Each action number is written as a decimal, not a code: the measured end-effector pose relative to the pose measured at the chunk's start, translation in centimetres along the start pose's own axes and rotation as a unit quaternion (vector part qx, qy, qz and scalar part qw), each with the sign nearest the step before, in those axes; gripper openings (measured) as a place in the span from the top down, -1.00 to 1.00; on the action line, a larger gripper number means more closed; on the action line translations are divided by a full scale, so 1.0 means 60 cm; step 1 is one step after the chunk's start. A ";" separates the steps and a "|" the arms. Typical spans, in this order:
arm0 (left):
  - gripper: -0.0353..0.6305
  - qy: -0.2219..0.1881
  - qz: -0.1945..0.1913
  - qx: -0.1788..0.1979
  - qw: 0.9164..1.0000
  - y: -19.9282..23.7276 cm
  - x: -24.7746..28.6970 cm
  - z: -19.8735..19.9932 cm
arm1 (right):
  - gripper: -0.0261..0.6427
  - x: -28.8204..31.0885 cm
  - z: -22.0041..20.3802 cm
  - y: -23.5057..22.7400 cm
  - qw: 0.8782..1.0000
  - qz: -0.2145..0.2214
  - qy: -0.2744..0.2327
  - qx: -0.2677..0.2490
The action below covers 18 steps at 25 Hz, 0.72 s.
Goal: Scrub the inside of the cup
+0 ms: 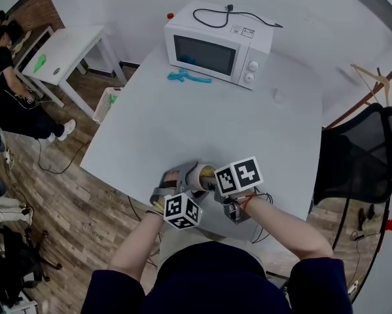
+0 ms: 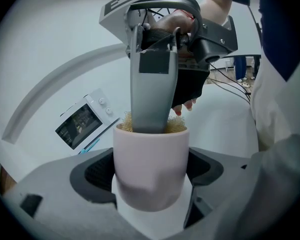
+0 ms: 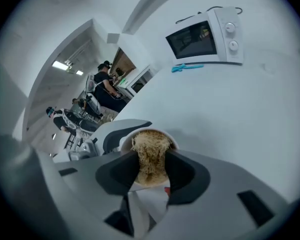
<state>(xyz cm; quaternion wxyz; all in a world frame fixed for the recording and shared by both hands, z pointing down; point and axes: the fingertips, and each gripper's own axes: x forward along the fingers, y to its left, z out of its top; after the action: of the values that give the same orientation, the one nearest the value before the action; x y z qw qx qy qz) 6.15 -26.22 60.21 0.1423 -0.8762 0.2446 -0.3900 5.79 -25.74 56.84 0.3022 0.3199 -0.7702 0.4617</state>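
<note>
A pale pink cup is clamped between the jaws of my left gripper, held near the front edge of the white table. My right gripper is shut on a tan straw-like scrubber, and its fingers reach down into the cup's mouth. Scrubber fibres stick out above the rim beside the right gripper's grey finger. In the head view the cup lies tilted between the two marker cubes, with the left gripper and right gripper close together.
A white microwave stands at the table's far side with a turquoise tool lying in front of it. A black office chair is to the right. A person sits by a second white table at the far left.
</note>
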 end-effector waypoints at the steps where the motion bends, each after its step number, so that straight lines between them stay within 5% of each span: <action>1: -0.41 0.000 0.001 0.002 1.000 0.000 0.000 0.000 | 0.45 0.000 -0.001 -0.001 1.000 0.002 0.000 0.020; 6: -0.41 0.001 0.009 0.009 1.000 0.000 0.000 -0.004 | 0.45 0.003 -0.005 -0.005 0.993 0.021 0.005 0.119; 11: -0.41 0.006 0.018 0.031 0.999 -0.002 -0.004 -0.008 | 0.45 0.009 -0.013 -0.007 0.973 0.050 0.014 0.225; 18: -0.41 0.006 0.023 0.023 0.999 0.002 -0.005 -0.016 | 0.44 0.015 -0.011 -0.004 0.974 0.044 0.011 0.222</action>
<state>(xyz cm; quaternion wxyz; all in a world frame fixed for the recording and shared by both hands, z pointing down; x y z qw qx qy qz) 5.24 -26.22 60.58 0.1702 -0.8646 0.2564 -0.3971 5.57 -25.45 57.89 0.2115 0.3392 -0.6585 0.6376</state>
